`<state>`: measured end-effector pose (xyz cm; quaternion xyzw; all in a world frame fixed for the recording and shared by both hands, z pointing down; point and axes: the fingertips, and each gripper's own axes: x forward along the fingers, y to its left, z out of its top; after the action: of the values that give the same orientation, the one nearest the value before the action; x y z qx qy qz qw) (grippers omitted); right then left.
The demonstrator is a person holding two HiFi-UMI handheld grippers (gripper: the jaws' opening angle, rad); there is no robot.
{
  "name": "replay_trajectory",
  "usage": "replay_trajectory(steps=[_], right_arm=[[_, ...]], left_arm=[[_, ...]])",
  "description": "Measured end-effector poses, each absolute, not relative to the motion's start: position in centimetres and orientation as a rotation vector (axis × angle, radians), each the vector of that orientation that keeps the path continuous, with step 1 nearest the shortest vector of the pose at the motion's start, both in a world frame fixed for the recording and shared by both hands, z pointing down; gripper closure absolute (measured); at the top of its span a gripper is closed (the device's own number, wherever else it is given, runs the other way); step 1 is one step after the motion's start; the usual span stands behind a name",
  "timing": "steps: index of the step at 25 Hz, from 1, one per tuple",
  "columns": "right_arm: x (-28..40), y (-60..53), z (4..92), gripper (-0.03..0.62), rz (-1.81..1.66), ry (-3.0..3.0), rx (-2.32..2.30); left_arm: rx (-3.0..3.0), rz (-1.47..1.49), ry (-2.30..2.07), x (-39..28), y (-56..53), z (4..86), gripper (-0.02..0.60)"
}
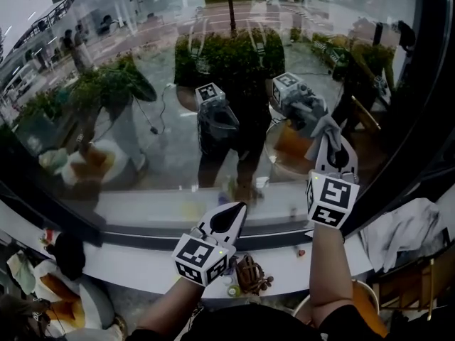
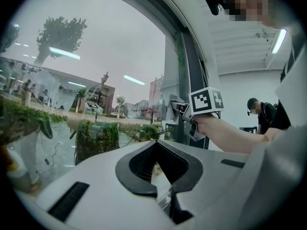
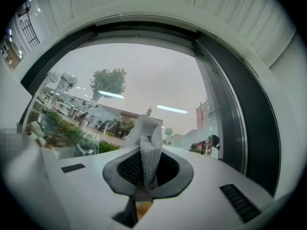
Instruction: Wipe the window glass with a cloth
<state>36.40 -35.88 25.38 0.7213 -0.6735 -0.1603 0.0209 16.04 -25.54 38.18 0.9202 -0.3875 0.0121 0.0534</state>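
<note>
Head view: steeply down, close onto the large clear window glass (image 1: 142, 141). Gripper views — along each gripper's jaws, up at that same glass; from the left, also onto the white right gripper (image 2: 178, 108).

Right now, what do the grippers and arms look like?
Both alike: left gripper and right gripper have white, tapering shells with a dark grey teardrop opening behind the jaws. Each carries a white cube printed with black square markers. No cables show. Forearms are bare; no sleeves reach them.
</note>
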Motion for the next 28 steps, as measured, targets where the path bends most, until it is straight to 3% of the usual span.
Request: replay_trajectory(steps=[14, 28], right_arm=[[21.4, -35.6, 25.1, 0.554, -0.530, -2.060, 2.231], [1.4, -35.2, 26.0, 0.554, -0.532, -2.173, 2.108]], left_arm=[[2.785, 0.026, -1.259, 0.7, -24.6, 38.7, 0.574], [2.740, -0.029, -1.351, -15.3, -22.9, 39.4, 0.574]])
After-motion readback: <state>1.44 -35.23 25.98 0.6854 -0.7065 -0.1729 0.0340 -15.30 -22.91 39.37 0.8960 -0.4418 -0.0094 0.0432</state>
